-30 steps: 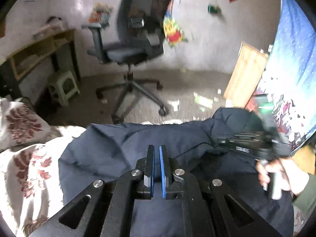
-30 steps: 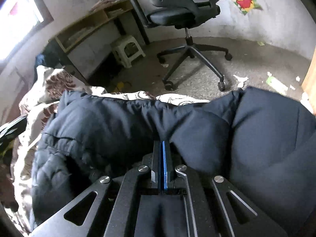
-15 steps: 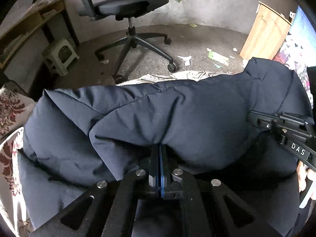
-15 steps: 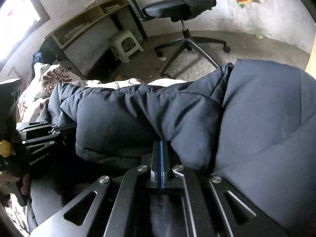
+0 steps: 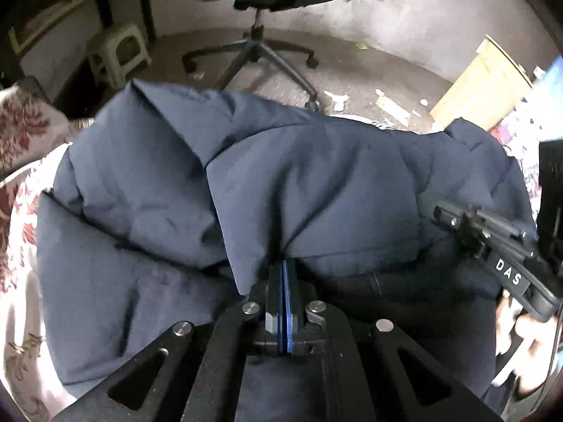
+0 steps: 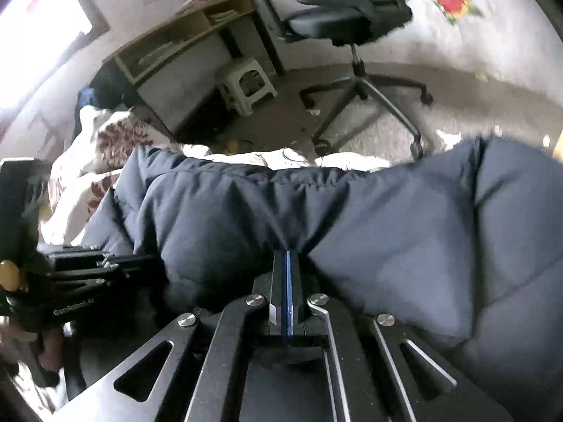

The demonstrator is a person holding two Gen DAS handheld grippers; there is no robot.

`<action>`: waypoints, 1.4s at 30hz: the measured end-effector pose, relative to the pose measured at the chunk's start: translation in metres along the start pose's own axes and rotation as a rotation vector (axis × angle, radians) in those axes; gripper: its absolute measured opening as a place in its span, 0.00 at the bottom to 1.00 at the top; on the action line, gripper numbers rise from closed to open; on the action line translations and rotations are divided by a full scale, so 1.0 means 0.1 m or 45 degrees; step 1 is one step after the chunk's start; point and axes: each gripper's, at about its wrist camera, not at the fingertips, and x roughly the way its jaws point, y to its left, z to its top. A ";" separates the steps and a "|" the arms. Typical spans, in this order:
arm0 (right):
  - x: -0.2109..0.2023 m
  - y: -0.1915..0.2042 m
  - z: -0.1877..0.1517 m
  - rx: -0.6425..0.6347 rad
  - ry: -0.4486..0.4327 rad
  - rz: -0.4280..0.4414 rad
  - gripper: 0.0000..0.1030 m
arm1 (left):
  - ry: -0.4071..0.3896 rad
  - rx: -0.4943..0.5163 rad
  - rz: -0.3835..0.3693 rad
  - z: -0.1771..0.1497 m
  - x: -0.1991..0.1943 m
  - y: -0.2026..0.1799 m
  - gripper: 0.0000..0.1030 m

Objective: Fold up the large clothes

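A large dark navy padded jacket (image 5: 316, 183) lies on a bed with a white and red floral cover (image 5: 21, 190). My left gripper (image 5: 284, 263) is shut on a fold of the jacket's near edge. My right gripper (image 6: 288, 253) is shut on another fold of the same jacket (image 6: 387, 218). The right gripper also shows at the right of the left wrist view (image 5: 427, 205), pressed into the fabric. The left gripper shows at the left of the right wrist view (image 6: 105, 263). The folded-over layer bulges up between the two grippers.
Beyond the bed is a bare floor with an office chair (image 5: 260, 0), a small plastic stool (image 5: 119, 52) and a wooden desk (image 6: 183, 42). A wooden board (image 5: 478, 81) leans at the right. Paper scraps (image 5: 390, 105) lie on the floor.
Both grippers have carried the held jacket edge forward and over the rest of the jacket. The left gripper closed fully on the fabric. The view has tilted down toward the bed.
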 end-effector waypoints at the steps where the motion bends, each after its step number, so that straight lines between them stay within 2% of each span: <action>1: 0.02 -0.05 -0.02 0.033 0.003 0.022 0.00 | 0.014 -0.025 0.002 0.00 0.04 0.01 0.04; 4: 0.00 -0.09 -0.05 0.037 -0.010 0.039 0.00 | 0.007 -0.080 0.009 -0.04 0.04 0.02 0.04; 7: -0.20 -0.14 -0.12 0.073 -0.096 0.068 0.00 | -0.045 -0.124 -0.001 -0.09 -0.07 0.03 0.04; 10: -0.47 -0.19 -0.23 0.108 -0.200 0.046 0.02 | -0.164 -0.164 -0.026 -0.18 -0.25 0.05 0.04; 16: -0.81 -0.24 -0.33 0.096 -0.284 -0.017 0.02 | -0.327 -0.203 -0.024 -0.36 -0.62 -0.02 0.04; 18: -0.96 -0.26 -0.39 0.095 -0.311 -0.033 0.02 | -0.379 -0.200 -0.028 -0.41 -0.76 -0.06 0.09; 20: -1.12 -0.29 -0.42 0.095 -0.342 -0.046 0.04 | -0.430 -0.206 -0.039 -0.44 -0.91 -0.09 0.23; 21: -1.20 -0.29 -0.44 0.092 -0.363 -0.052 0.09 | -0.461 -0.205 -0.038 -0.47 -1.00 -0.12 0.30; 22: -1.29 -0.29 -0.46 0.087 -0.386 -0.057 0.15 | -0.499 -0.205 -0.030 -0.51 -1.08 -0.15 0.50; 23: -1.35 -0.28 -0.48 0.084 -0.401 -0.064 0.30 | -0.537 -0.209 -0.022 -0.56 -1.15 -0.15 0.74; 24: -1.43 -0.27 -0.51 0.078 -0.420 -0.069 0.44 | -0.596 -0.216 -0.013 -0.62 -1.25 -0.18 0.81; 25: -1.51 -0.26 -0.55 0.066 -0.434 -0.070 0.47 | -0.640 -0.225 -0.010 -0.67 -1.33 -0.17 0.85; 28: -1.70 -0.15 -0.59 0.008 -0.445 -0.099 0.47 | -0.672 -0.244 -0.034 -0.79 -1.51 -0.23 0.88; 30: -1.87 -0.10 -0.64 -0.019 -0.469 -0.119 0.56 | -0.679 -0.239 -0.032 -0.87 -1.58 -0.28 0.89; 32: -2.03 -0.05 -0.70 -0.037 -0.499 -0.129 0.64 | -0.689 -0.218 -0.020 -0.97 -1.66 -0.33 0.99; 38: -2.54 0.14 -0.91 -0.088 -0.566 -0.146 0.77 | -0.790 -0.172 0.021 -1.38 -2.00 -0.44 1.00; 42: -2.84 0.32 -1.09 -0.101 -0.611 -0.150 0.80 | -0.840 -0.111 0.065 -1.65 -2.21 -0.55 1.00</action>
